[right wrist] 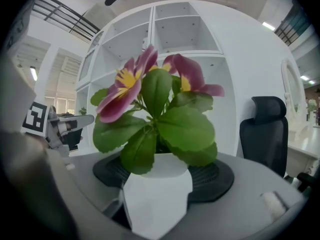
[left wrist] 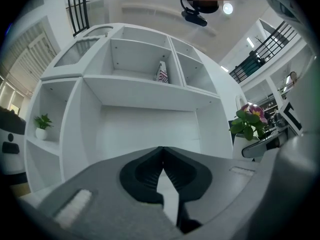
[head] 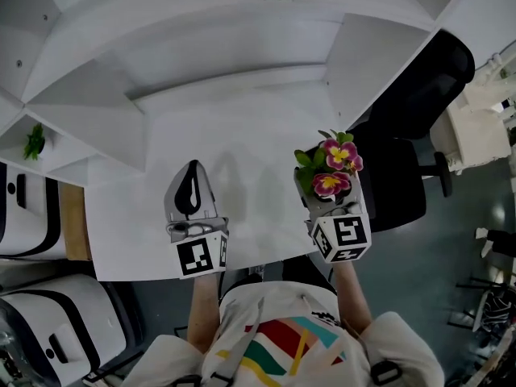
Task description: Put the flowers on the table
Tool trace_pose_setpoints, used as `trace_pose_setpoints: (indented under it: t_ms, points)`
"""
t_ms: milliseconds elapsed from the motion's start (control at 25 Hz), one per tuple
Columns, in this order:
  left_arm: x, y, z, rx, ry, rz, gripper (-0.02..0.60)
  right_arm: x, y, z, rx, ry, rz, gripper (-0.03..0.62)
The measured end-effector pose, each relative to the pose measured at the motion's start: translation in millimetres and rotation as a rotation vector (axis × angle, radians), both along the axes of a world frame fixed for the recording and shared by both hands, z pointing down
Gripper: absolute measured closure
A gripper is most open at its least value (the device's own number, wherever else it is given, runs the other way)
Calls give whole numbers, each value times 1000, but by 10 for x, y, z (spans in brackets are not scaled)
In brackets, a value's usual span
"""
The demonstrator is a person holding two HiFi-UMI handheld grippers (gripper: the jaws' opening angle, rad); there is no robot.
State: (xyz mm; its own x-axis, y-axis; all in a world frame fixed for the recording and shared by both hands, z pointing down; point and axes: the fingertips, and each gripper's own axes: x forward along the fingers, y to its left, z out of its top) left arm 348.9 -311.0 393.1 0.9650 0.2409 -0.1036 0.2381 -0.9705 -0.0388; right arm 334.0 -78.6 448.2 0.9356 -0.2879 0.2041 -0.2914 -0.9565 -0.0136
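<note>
Now my right gripper (head: 330, 185) clamps the potted flowers (head: 339, 164) right of centre, by the table (head: 250, 151) edge, with a black chair (head: 419, 95) beyond. My left gripper (head: 192, 172), left of centre, is pinched together, empty.

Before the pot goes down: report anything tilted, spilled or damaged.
Nothing stands out. The potted flowers stand upright in the right claw, leaves and blooms intact; no soil shows on the table. The left claw is shut on nothing.
</note>
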Motion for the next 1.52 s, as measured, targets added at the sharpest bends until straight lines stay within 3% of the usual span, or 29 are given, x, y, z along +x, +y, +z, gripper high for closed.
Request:
trace_pose_setpoints:
  t_ms: [440, 600, 840, 1520]
  points:
    - [328, 389, 168, 29, -48, 60, 577, 781, 277, 338, -40, -73, -9, 267]
    - [436, 540, 230, 54, -69, 92, 577, 1160, 427, 604, -8, -129, 11, 267]
    - [575, 785, 358, 76, -92, 131, 577, 1617, 655, 994, -35, -183, 27, 267]
    - [675, 831, 625, 114, -181, 95, 577, 2656, 925, 1738, -107, -335, 32, 267]
